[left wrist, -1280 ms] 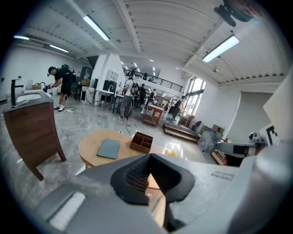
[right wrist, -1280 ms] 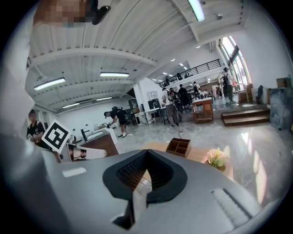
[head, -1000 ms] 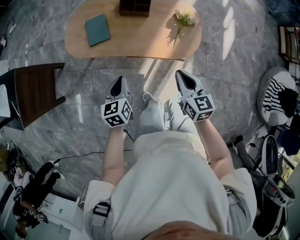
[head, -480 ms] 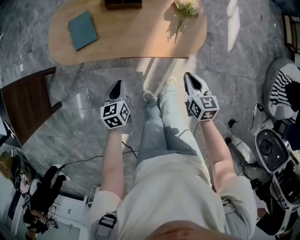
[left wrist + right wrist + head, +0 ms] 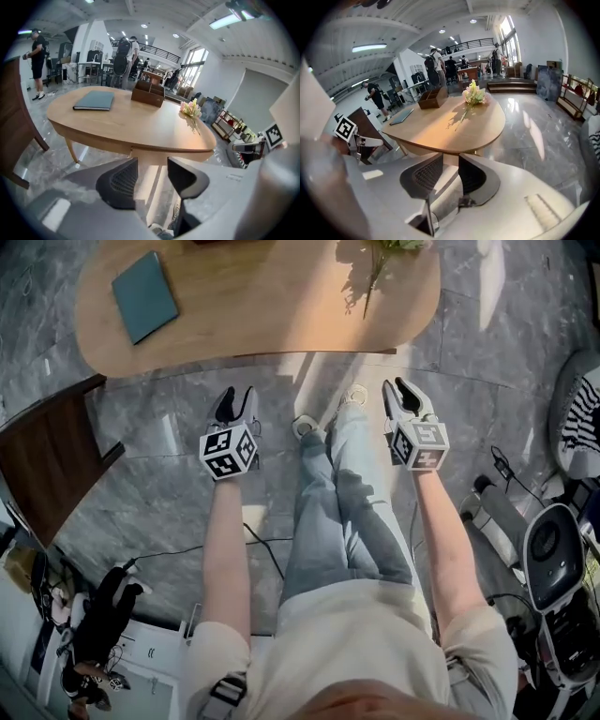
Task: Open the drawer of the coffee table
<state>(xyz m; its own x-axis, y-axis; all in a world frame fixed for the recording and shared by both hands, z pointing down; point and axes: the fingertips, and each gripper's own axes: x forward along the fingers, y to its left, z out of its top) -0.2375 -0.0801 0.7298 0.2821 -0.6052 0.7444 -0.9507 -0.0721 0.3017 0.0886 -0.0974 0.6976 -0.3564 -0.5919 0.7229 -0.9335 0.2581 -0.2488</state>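
The oval wooden coffee table (image 5: pixel 281 306) lies just ahead of both grippers. Under its top, the front panel with a vertical seam (image 5: pixel 131 150) is the drawer front (image 5: pixel 157 158); no handle shows. My left gripper (image 5: pixel 237 397) hangs low in front of the table's near edge. Its jaws are opening and nothing is between them (image 5: pixel 152 171). My right gripper (image 5: pixel 398 390) is level with it on the other side of the person's legs. Its jaws are also opening and nothing is between them (image 5: pixel 451 171). Neither gripper touches the table (image 5: pixel 454 126).
On the table lie a teal book (image 5: pixel 145 296), a flower sprig (image 5: pixel 380 259) and a wooden organiser box (image 5: pixel 148 93). A dark wooden chair (image 5: pixel 47 446) stands at the left. Equipment (image 5: pixel 558 559) and a cable (image 5: pixel 216 545) lie on the marble floor. People stand far behind.
Both grippers have dropped lower in front of the table edge, and their jaws have gone from shut to parted. The table now sits nearer in the head view.
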